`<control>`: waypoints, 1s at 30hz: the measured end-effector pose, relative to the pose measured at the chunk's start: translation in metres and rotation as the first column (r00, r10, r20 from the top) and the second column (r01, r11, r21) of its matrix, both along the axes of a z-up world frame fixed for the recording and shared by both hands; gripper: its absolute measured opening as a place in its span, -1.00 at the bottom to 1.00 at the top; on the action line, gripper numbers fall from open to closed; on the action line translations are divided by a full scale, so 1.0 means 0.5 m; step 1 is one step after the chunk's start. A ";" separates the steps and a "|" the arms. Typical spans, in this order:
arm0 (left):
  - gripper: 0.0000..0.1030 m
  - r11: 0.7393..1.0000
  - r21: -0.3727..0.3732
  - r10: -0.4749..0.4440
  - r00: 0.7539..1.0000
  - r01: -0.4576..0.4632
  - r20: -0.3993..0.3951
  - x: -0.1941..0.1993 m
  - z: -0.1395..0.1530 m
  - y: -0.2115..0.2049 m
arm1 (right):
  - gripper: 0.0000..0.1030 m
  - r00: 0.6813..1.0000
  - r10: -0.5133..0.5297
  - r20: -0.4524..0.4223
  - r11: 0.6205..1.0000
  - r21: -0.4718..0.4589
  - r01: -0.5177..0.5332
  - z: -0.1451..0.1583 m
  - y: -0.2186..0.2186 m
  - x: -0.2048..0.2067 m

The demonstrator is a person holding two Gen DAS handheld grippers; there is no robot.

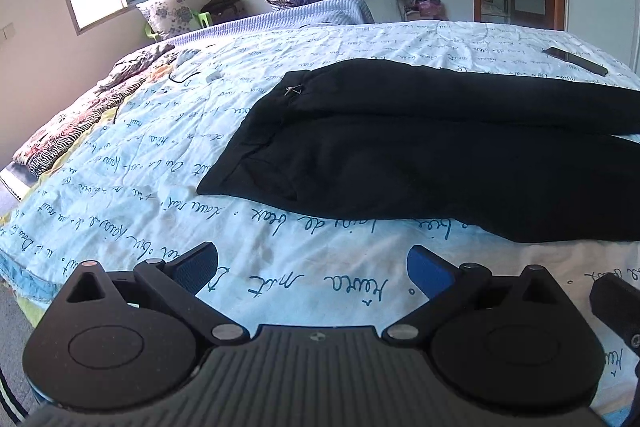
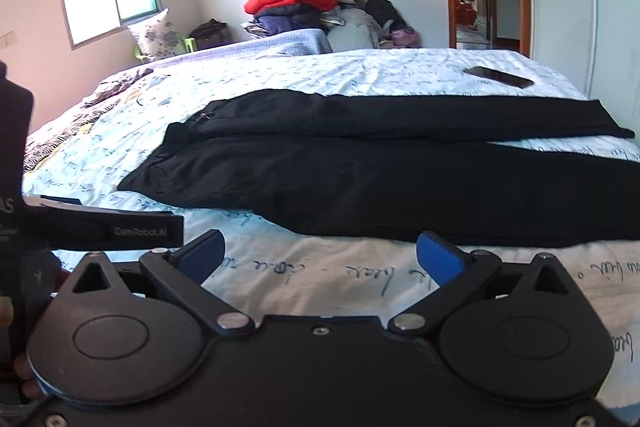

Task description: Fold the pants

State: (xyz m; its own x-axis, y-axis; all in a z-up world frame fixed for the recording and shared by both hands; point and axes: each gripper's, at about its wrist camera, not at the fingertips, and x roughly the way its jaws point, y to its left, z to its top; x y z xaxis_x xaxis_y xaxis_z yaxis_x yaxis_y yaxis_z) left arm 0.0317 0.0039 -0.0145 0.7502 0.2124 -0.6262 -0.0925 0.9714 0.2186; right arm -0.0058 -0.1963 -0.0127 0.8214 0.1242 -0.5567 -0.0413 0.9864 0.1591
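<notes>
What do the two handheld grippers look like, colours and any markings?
Both are matte black. Each gripper, left and right, has blue-padded fingers on linkage arms with silver pivot pins and round side discs. In the right wrist view, the left unit's strap reads "GenRobot.AI".

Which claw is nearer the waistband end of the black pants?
Left. The left claw sits open over bare quilt, just short of the waistband corner of the black pants. The right claw, also open, faces the near leg, farther along toward the cuffs.
</notes>
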 end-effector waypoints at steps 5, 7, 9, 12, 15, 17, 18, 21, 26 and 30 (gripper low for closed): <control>0.99 0.999 0.035 -0.014 1.000 0.013 0.014 0.015 0.004 -0.007 | 1.00 1.000 0.012 0.016 1.000 -0.008 -0.012 0.004 -0.001 0.008; 0.99 1.000 0.027 -0.015 1.000 0.015 0.013 0.025 0.005 -0.006 | 1.00 1.000 0.017 0.008 1.000 -0.012 -0.017 0.006 -0.002 0.015; 0.99 1.000 0.012 -0.015 1.000 0.015 0.011 0.032 0.006 -0.003 | 1.00 0.999 0.041 0.017 0.999 -0.004 -0.040 0.009 -0.004 0.017; 0.99 1.000 0.009 -0.010 1.000 0.010 0.000 0.045 0.005 0.002 | 1.00 0.996 0.082 0.023 0.997 -0.004 -0.082 0.014 -0.003 0.027; 0.99 1.000 0.016 -0.008 1.000 0.008 -0.001 0.058 0.007 0.010 | 1.00 0.993 0.113 0.029 0.994 0.008 -0.113 0.016 -0.001 0.047; 0.99 1.000 0.022 -0.005 1.000 0.006 -0.003 0.072 0.007 0.017 | 1.00 0.992 0.125 0.033 0.992 0.013 -0.126 0.016 0.001 0.063; 0.99 1.000 0.023 -0.001 1.000 0.001 -0.005 0.080 0.006 0.021 | 1.00 0.991 0.132 0.036 0.991 0.010 -0.132 0.017 0.003 0.072; 0.99 1.000 0.016 0.009 1.000 -0.009 -0.021 0.109 0.005 0.036 | 1.00 0.990 0.133 0.044 0.991 -0.004 -0.133 0.022 0.011 0.095; 0.99 1.000 0.006 0.024 0.999 -0.024 -0.036 0.159 0.007 0.055 | 1.00 0.991 0.135 0.023 0.991 -0.003 -0.135 0.027 0.018 0.138; 0.99 0.999 -0.003 0.034 0.998 -0.034 -0.048 0.199 0.008 0.067 | 1.00 0.990 0.139 0.016 0.989 -0.049 -0.138 0.029 0.028 0.174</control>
State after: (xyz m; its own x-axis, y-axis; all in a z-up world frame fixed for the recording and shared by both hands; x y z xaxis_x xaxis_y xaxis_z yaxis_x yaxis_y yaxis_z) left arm 0.1310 0.0373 -0.0104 0.7118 0.2346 -0.6620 -0.1153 0.9688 0.2194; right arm 0.0813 -0.1825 0.0019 0.8088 0.2110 -0.5489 -0.1807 0.9774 0.1094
